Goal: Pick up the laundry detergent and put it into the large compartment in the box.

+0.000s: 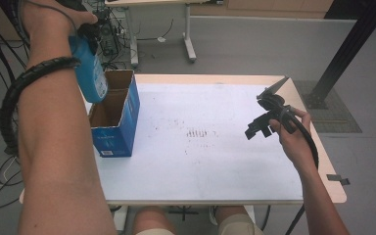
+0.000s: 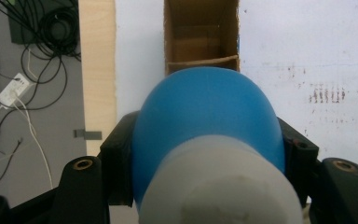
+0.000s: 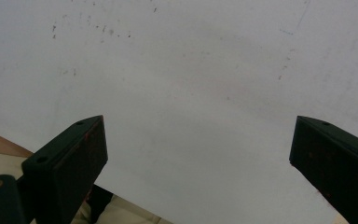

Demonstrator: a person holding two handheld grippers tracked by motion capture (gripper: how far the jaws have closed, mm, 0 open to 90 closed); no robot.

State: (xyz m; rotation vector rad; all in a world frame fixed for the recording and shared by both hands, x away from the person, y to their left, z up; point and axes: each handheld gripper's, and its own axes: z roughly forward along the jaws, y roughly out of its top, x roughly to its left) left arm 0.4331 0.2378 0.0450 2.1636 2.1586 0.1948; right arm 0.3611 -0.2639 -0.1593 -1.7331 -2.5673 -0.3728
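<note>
A blue bottle (image 1: 91, 73) with a white cap end hangs neck-up over a blue cardboard box (image 1: 113, 142) at the table's left edge. My left gripper (image 1: 89, 32) is shut on the bottle near its top. In the left gripper view the bottle (image 2: 205, 107) sits between the black jaws of the left gripper (image 2: 209, 140), right above the box (image 2: 235, 28), whose cardboard divider (image 2: 200, 62) splits it into compartments. My right gripper (image 1: 255, 129) is held above the table's right side. In its own view the right gripper (image 3: 200, 126) stands open with nothing between the jaws.
The white table top (image 1: 200, 161) carries faint dark marks (image 1: 196, 133) at its middle. Cables (image 2: 32, 56) lie on the floor to the left. A black post (image 1: 345, 54) rises past the far right corner. Another table's legs (image 1: 190, 46) stand behind.
</note>
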